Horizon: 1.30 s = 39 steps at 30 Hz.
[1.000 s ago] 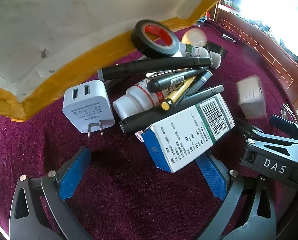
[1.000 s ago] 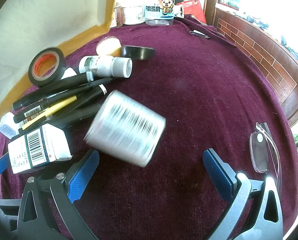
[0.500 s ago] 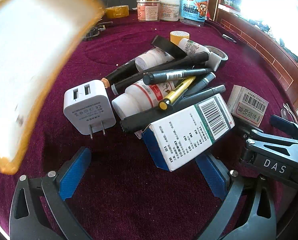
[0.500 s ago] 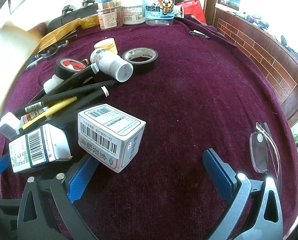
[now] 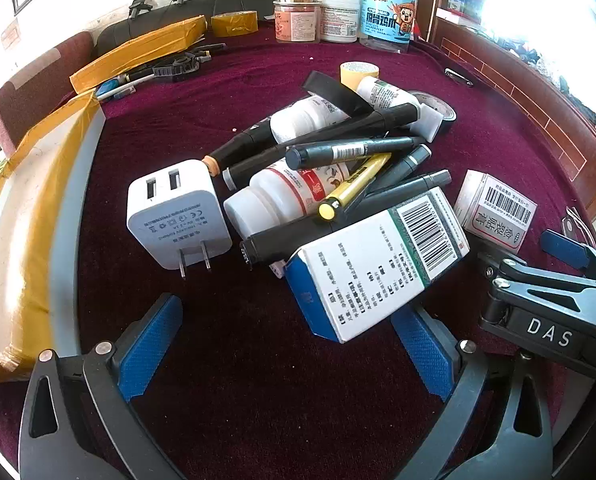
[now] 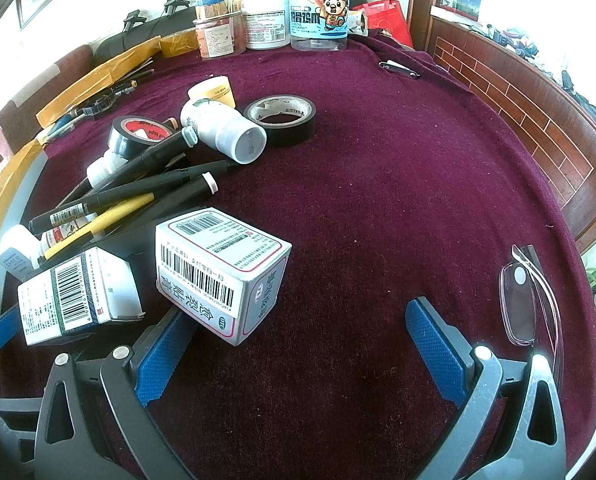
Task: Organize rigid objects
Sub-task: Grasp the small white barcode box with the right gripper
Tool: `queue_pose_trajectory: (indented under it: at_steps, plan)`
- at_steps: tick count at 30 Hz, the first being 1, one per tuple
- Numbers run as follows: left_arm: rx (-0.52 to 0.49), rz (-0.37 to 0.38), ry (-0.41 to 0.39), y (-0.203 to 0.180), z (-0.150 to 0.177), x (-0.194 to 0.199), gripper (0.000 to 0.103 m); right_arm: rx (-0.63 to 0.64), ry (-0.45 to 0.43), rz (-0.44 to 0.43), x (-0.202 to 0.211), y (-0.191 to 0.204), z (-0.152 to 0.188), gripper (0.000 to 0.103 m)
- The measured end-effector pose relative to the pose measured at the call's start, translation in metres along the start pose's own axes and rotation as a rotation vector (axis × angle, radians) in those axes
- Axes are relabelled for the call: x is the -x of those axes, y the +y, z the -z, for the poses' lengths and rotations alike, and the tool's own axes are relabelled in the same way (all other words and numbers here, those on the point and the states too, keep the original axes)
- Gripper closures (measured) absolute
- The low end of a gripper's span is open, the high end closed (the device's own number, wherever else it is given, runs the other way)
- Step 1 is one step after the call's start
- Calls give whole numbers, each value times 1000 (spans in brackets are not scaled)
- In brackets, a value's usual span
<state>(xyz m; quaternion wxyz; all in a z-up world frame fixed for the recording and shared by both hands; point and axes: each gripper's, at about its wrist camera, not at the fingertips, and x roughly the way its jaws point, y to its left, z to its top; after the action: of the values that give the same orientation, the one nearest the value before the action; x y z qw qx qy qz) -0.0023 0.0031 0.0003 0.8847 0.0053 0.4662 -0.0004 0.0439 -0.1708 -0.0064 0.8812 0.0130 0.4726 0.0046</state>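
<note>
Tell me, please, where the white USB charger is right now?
In the left wrist view, the white USB charger lies on the maroon cloth at the pile's left edge, beside the white bottle, prongs toward the camera.

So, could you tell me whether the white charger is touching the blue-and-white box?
Apart. The left wrist view shows bare maroon cloth between the white charger and the blue-and-white box.

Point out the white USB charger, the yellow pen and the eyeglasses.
white USB charger (image 5: 174,216), left wrist view, on its flat labelled face.
yellow pen (image 5: 353,188), left wrist view, mid-barrel.
eyeglasses (image 6: 521,308), right wrist view, on the near lens.
</note>
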Motion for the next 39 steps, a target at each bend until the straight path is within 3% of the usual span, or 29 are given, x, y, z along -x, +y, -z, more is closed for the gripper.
queue_pose_trajectory:
  at_steps: [26,30,34,39]
  plan:
    - [-14,18,0,3,1,1,0,20,-1,-19,0,0,-1,1]
    - [-76,84,-2,7,6,9,0,91,27,-76,3,-2,1,1]
    - [-135,59,-100,8,10,43,0,149,62,-199,17,-7,12,1]
    - [-125,220,-61,29,27,52,0,233,5,-325,49,-12,37,8]
